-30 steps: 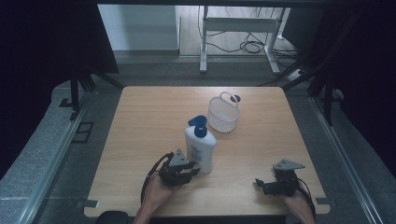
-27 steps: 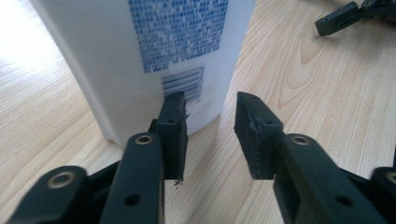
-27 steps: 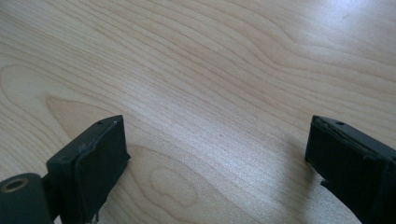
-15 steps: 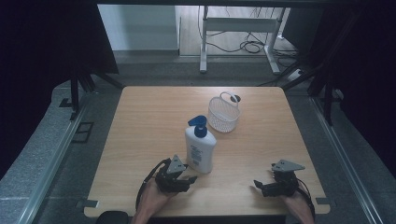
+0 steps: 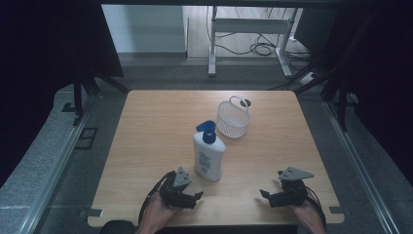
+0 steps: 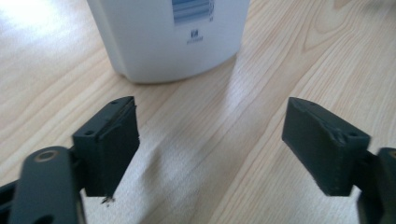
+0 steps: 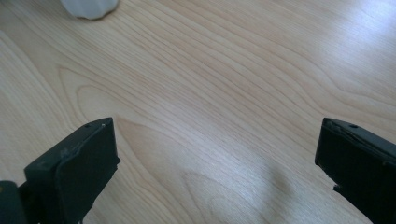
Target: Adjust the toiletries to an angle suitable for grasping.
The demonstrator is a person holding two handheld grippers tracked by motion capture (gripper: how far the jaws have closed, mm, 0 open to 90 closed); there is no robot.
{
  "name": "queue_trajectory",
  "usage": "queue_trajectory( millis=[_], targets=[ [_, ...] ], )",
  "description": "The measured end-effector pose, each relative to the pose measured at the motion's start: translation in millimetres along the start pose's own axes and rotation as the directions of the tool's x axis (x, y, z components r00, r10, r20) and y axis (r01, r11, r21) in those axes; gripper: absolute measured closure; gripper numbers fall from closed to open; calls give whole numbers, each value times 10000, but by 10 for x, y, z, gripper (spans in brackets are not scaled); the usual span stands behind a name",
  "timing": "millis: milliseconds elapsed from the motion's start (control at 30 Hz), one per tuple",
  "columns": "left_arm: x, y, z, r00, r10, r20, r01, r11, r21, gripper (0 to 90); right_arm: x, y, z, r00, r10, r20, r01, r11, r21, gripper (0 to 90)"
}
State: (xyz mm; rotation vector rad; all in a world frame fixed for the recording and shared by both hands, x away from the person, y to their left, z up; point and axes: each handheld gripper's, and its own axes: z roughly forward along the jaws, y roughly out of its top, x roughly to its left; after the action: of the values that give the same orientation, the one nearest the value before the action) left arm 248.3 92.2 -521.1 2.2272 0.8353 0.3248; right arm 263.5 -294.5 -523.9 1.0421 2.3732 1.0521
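A light wooden table stands on grey floor. Beyond its far edge, a white metal frame straddles tangled cables in brighter light. Dark curtains hang on both sides of the table.

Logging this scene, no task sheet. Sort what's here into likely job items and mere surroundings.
Likely in the job (a guess):
- pump bottle, upright, just ahead of the open left claw
- white basket
- right claw, open over bare table

Surroundings:
- metal stand
- floor cables

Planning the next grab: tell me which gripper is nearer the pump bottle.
Left. The left gripper sits just before the pump bottle; the right gripper is off to its right.
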Motion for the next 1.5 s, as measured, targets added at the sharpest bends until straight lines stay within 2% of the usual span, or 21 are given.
queue_trajectory(
  millis=[100, 433, 533, 733, 933, 1167, 1500],
  targets=[
    [-12, -24, 8, 9999, -41, -107, 43, 9999, 99, 133, 22, 35, -5, 9998, -13, -193, 12, 10000, -27, 0],
    [-45, -120, 64, 9996, -178, -218, 188, 9987, 476, 127, 72, 160, -19, 9991, -94, -416, 77, 9991, -415, 0],
    [-48, -144, 111, 9994, -256, -248, 271, 9978, 611, 123, 99, 229, -22, 9982, -283, -522, 252, 9979, -595, 0],
    [-18, -176, 120, 9992, -350, -204, 358, 9987, 363, 119, 151, 347, -14, 9918, -407, -1212, 309, 9962, -817, 0],
    [-22, -192, 120, 9990, -404, -195, 409, 9988, 254, 119, 225, 480, 11, 9872, -707, -1427, 575, 9939, -946, 0],
    [-20, -192, 120, 9990, -403, -188, 408, 9988, 261, 119, 304, 660, 79, 9803, -746, -1828, 551, 9925, -1095, 0],
    [-16, -192, 118, 9992, -342, -196, 347, 9990, 294, 119, 410, 928, 169, 9719, -995, -2135, 746, 9898, -1216, 0]
  ],
)
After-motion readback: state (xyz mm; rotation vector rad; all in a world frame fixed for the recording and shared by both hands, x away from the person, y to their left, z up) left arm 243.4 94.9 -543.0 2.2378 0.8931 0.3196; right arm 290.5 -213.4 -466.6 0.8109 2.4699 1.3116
